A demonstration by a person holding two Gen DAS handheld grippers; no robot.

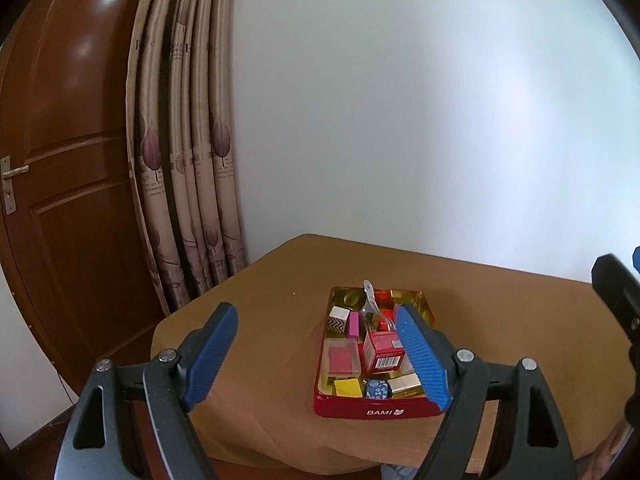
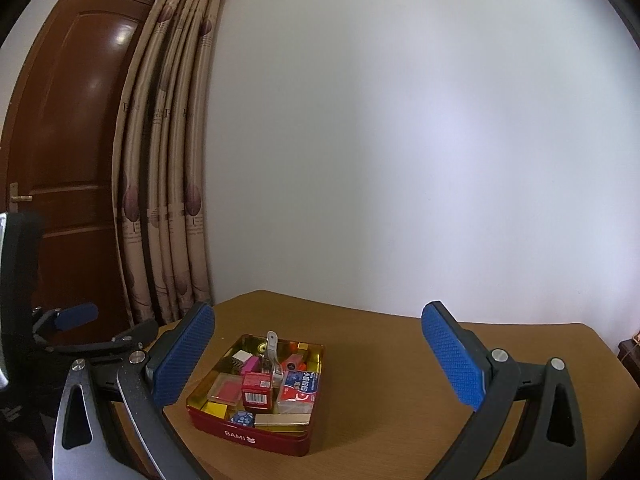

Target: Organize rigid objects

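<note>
The left gripper stood released, its 2 blue pads spread wide with nothing between them, raised above the near edge of the desk. The right gripper was likewise released and empty, its pads well apart and held above the desk.

Ahead of both grippers sat a red tin with a gold lining and the word BAMI on its near wall, resting on the brown desk. In the left wrist view the left gripper's right pad overlapped the tin's right side (only in the line of sight; it touched nothing). The small rigid things lay inside the tin: a red box with a barcode stood near the middle, a clear case with a pink square lay just to its left, and a yellow block, a blue patterned piece and a gold bar lined the near wall. A white cube and a pink block sat farther back, beside a clear, pale tool whose end poked up past the rim. A red and white packet showed on the right side in the right wrist view.

Behind the desk hung a patterned curtain, with a brown door to its left and a white wall to its right.
</note>
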